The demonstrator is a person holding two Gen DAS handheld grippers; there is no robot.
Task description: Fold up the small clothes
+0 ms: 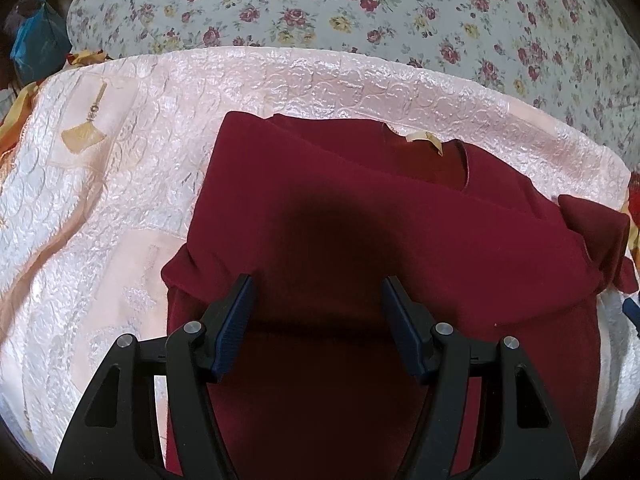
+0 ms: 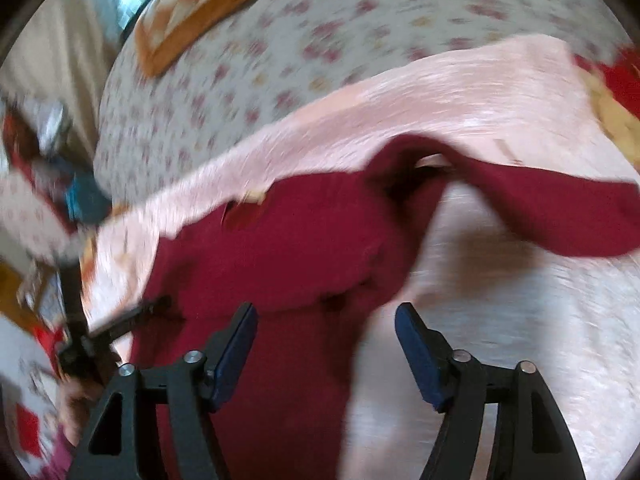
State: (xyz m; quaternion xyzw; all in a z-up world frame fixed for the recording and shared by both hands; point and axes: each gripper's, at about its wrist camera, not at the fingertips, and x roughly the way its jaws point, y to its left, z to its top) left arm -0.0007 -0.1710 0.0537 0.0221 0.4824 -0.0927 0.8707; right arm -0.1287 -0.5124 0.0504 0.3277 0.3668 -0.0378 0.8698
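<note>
A dark red small garment [image 1: 360,220] lies on a pale pink quilted cover [image 1: 100,168], its neckline with a yellowish label [image 1: 424,138] at the far side. Its left side is folded over the body. One sleeve [image 1: 592,232] sticks out at the right. My left gripper [image 1: 318,292] is open and empty just above the garment's middle. In the blurred right wrist view the garment [image 2: 300,248] lies left of centre with its sleeve [image 2: 552,208] spread to the right. My right gripper [image 2: 326,322] is open and empty above the garment's right edge.
The pink cover [image 2: 500,320] lies on a floral bedsheet [image 1: 360,8]. An orange patterned cushion [image 2: 200,4] lies at the far side of the bed. The left gripper [image 2: 132,316] shows at the left of the right wrist view. A blue bag [image 1: 36,44] stands beyond the bed's left edge.
</note>
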